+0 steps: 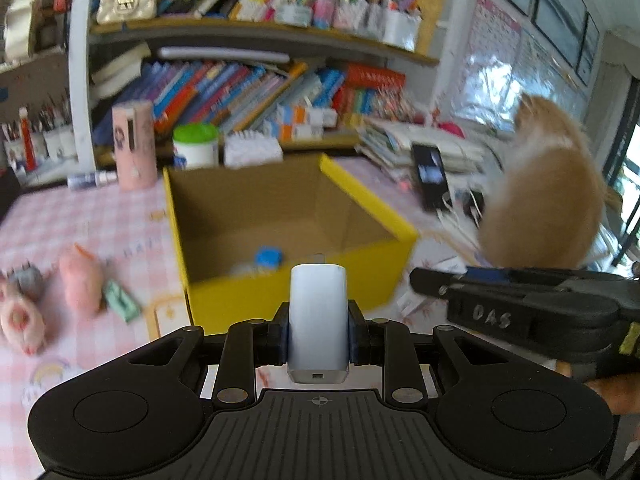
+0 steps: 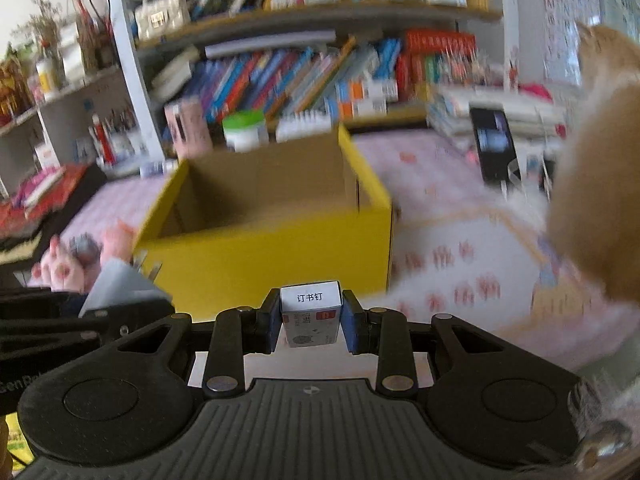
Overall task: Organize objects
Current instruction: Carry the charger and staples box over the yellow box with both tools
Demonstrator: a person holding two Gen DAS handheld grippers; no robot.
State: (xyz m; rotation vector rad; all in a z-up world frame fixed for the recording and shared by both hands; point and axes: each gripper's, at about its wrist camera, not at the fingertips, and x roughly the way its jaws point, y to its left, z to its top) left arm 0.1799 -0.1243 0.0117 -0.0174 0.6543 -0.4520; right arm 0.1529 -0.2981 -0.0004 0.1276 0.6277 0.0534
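A: What does the left gripper carry?

B: Its fingers are closed on a white charger. The charger stands between the blue pads and its port faces the camera.

A: And the right gripper?

B: Its fingers clamp a small box of staples, white on top with printed characters. Both sides of the box touch the pads.

A: Where is the yellow box?

B: It sits on the table, which has a pink checked cloth, toward the far edge near the bookshelf. It is open at the top. Inside, near its front wall, lies something with a blue cap; it is too blurred to say what it is.

A: Are the two grippers above the box?

B: No, both are in front of its near wall, side by side. In the left view the right gripper shows at the right edge.

A: What else is on the table?

B: Left of the yellow box there are pink plush toys and a small green item. Behind it stand a pink tube and a white jar with green lid. Toward the right edge lies a black phone, and an orange and white cat is there too.
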